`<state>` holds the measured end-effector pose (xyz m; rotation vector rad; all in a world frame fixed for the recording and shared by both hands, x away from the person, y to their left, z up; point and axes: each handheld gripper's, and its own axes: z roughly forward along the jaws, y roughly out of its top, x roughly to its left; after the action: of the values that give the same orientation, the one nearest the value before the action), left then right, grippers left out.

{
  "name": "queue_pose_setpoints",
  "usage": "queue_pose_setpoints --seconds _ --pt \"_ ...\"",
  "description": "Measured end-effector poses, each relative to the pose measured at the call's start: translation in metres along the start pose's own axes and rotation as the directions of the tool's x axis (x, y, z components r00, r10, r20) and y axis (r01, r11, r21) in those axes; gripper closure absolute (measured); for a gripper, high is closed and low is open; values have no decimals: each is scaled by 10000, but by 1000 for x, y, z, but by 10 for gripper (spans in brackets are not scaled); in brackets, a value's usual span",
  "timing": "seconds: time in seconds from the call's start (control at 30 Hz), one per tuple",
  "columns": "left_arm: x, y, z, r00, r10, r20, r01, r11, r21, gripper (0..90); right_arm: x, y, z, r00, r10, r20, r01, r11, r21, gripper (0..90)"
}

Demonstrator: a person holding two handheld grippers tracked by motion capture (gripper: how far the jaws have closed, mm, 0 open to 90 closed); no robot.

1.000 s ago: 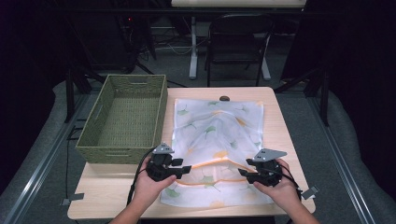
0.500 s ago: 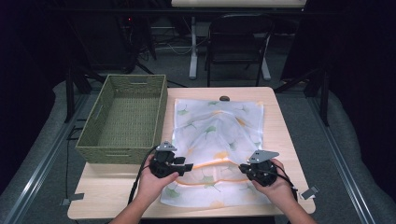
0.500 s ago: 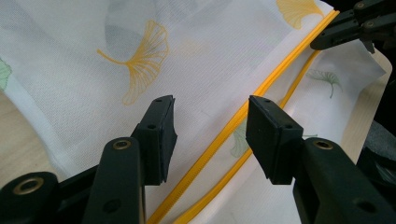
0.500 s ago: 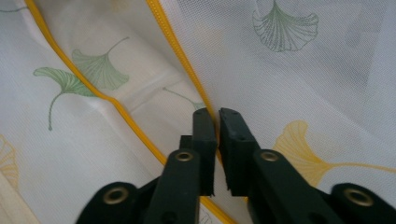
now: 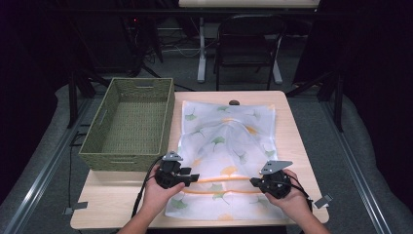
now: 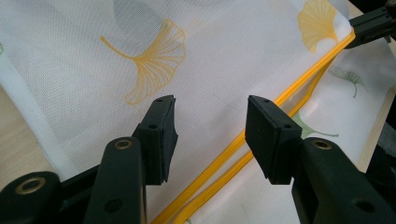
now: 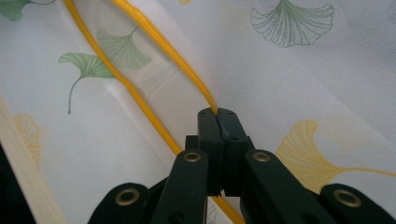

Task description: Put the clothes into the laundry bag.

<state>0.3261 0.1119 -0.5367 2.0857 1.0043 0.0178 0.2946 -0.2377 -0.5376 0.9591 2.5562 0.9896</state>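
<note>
Your right tool is clenched on the orange zipper edge of the mesh laundry bag. Its jaws have just closed, and the right gripper view shows the zipper strip running straight into the pinch. My read: that grip anchors one end of the opening so the other side can be worked.

Your left tool is released, jaws about half apart, hovering over the bag with the zipper line passing between and under the pads; nothing is pinched. It's lined up to take the same edge; once both ends are held, you can spread or lift the mouth.

The bag lies flat on the desk, near end toward you, both tools at that near end and facing each other along the zipper. The green woven basket sits just left of the bag, empty, likely where the bag goes.
</note>
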Motion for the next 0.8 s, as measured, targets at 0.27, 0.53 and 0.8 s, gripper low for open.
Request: queue_pose_setpoints --seconds 0.27,0.53,0.8 --pt "5 -10 10 9992 92 -398 -69 9984 560 535 -1 -10 2 9980 234 -587 -208 9988 445 896" --pt "10 -12 10 9985 -11 -552 42 9985 555 534 -5 -14 1 9932 710 -925 -679 9970 359 788" --pt "14 -13 5 9968 -240 -760 263 9992 301 524 -8 -13 -8 9902 959 -1018 -999 9944 -346 598"
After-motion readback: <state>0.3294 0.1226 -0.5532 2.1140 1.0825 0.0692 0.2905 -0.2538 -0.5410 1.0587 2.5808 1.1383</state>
